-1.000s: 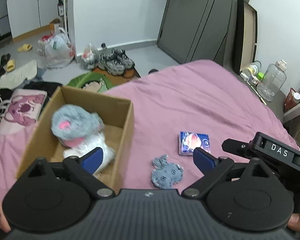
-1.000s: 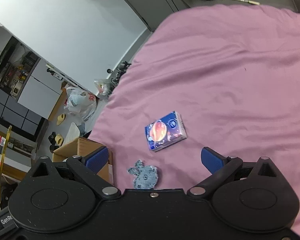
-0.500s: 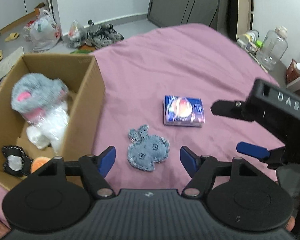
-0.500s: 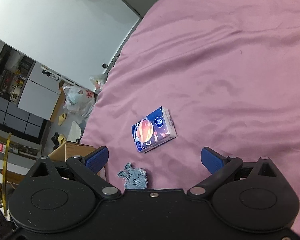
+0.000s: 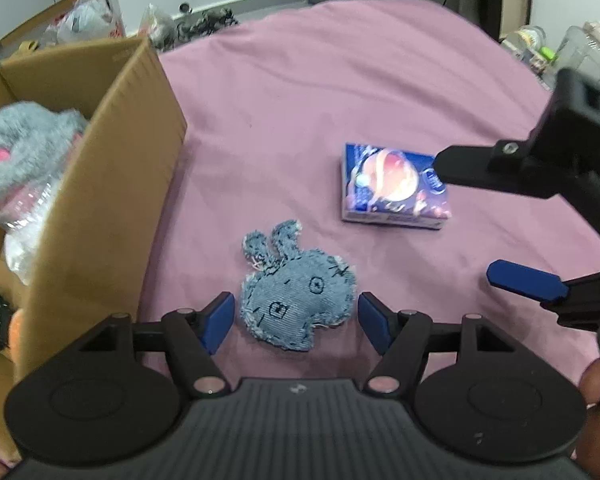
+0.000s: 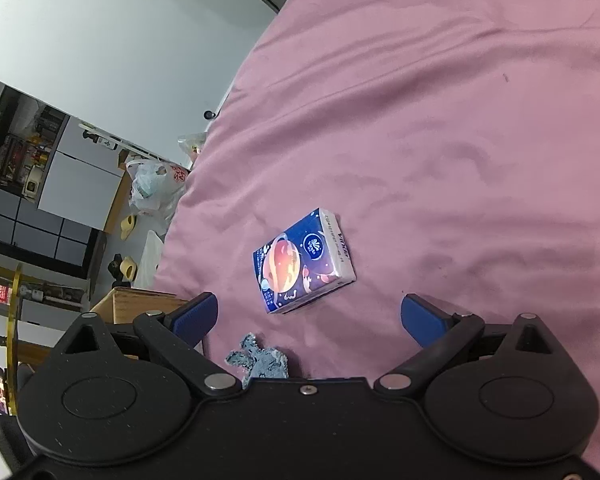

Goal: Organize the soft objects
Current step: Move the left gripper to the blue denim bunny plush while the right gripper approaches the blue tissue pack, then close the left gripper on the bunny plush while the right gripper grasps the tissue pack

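Observation:
A denim bunny patch [image 5: 296, 300] lies flat on the pink bedsheet [image 5: 320, 92]. My left gripper [image 5: 296, 322] hangs just over it, jaws open, one blue pad on each side and neither touching the cloth. Further right lies a blue tissue pack [image 5: 392, 188]. The right gripper [image 6: 308, 320] stands open above and just short of that tissue pack [image 6: 304, 260], nothing between its fingers; it also shows as the right gripper [image 5: 464, 220] at the edge of the left wrist view. The bunny [image 6: 260, 362] peeks out by its left finger.
An open cardboard box [image 5: 100, 160] stands on the bed to the left, holding a grey plush [image 5: 24, 140] and a clear bag. Bottles [image 5: 584, 48] stand beside the bed at the far right. Shoes and plastic bags [image 5: 84, 20] lie on the floor beyond.
My left gripper has come down and right from the box to the bunny, its jaws narrowing around it. The right gripper has sunk closer to the tissue pack, still wide.

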`<state>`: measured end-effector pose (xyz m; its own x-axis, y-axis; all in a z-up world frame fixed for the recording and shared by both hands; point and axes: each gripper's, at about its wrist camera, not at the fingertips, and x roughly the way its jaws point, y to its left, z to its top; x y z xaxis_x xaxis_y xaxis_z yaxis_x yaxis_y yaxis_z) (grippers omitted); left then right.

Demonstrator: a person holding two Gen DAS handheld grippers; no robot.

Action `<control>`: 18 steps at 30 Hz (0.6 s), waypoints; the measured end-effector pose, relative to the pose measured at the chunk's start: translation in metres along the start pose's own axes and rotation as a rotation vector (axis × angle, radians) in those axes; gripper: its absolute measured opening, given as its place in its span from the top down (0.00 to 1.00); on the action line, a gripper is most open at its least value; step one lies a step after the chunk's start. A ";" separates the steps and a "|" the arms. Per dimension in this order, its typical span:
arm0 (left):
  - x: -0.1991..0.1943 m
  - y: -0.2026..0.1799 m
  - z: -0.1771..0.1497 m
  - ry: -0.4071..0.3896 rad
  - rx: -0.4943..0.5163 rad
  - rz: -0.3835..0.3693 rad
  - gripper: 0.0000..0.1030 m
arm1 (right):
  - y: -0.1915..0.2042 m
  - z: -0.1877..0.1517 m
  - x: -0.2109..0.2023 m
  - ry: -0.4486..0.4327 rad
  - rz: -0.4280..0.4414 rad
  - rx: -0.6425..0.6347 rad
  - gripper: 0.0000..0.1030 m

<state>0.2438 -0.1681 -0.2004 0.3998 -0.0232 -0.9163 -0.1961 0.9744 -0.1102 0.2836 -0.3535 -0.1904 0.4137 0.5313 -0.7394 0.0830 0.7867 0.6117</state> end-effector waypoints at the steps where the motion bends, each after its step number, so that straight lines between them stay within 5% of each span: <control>1: 0.004 0.000 0.000 0.007 -0.001 0.003 0.34 | 0.000 0.000 0.002 0.004 0.003 -0.001 0.04; 4: 0.010 -0.001 0.003 0.001 -0.002 0.011 0.35 | 0.001 0.002 0.012 0.022 0.010 0.001 0.06; 10: 0.012 -0.002 0.013 -0.016 -0.028 0.009 0.53 | -0.004 0.007 0.024 0.031 0.035 0.026 0.06; 18: 0.014 -0.003 0.019 -0.003 -0.030 -0.001 0.56 | -0.001 0.009 0.029 0.027 0.041 -0.015 0.10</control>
<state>0.2665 -0.1670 -0.2056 0.4028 -0.0234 -0.9150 -0.2227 0.9671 -0.1228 0.3039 -0.3417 -0.2100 0.3914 0.5718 -0.7210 0.0527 0.7683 0.6379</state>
